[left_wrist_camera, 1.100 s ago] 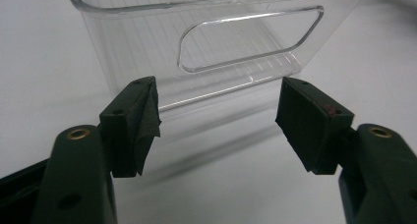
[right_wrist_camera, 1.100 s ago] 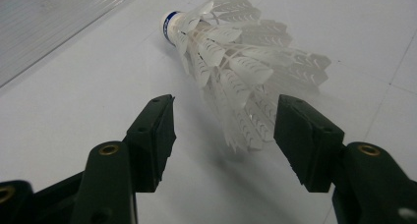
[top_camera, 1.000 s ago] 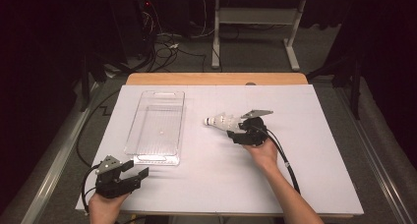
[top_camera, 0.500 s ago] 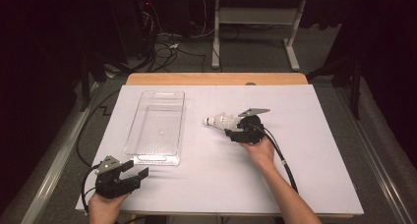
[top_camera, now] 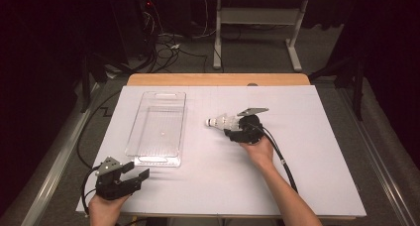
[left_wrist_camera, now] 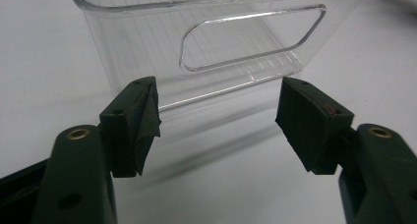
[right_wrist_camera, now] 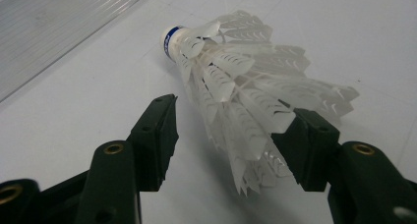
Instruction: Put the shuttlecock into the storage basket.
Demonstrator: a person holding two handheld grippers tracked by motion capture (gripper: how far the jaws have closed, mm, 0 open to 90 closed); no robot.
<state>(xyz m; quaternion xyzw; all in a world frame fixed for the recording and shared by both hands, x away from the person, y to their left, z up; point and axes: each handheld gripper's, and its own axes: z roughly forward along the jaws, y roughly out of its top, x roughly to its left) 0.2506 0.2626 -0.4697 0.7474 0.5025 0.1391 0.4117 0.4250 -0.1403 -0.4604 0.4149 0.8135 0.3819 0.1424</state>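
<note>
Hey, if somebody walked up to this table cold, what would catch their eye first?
Probably the white shuttlecock lying on its side near the middle of the table, its feather skirt between the open jaws of the right gripper. Next, the clear plastic bin to its left, with the left gripper open just before its near end.

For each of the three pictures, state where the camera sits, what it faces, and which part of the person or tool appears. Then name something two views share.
High view: above the person's side, looking forward and down on the table; both forearms show.
Left gripper view: rides the left gripper, faces the clear tray; jaws apart.
Right gripper view: rides the right gripper, faces the shuttlecock between its jaws.
Shared: the shuttlecock appears in the high and right gripper views.
</note>
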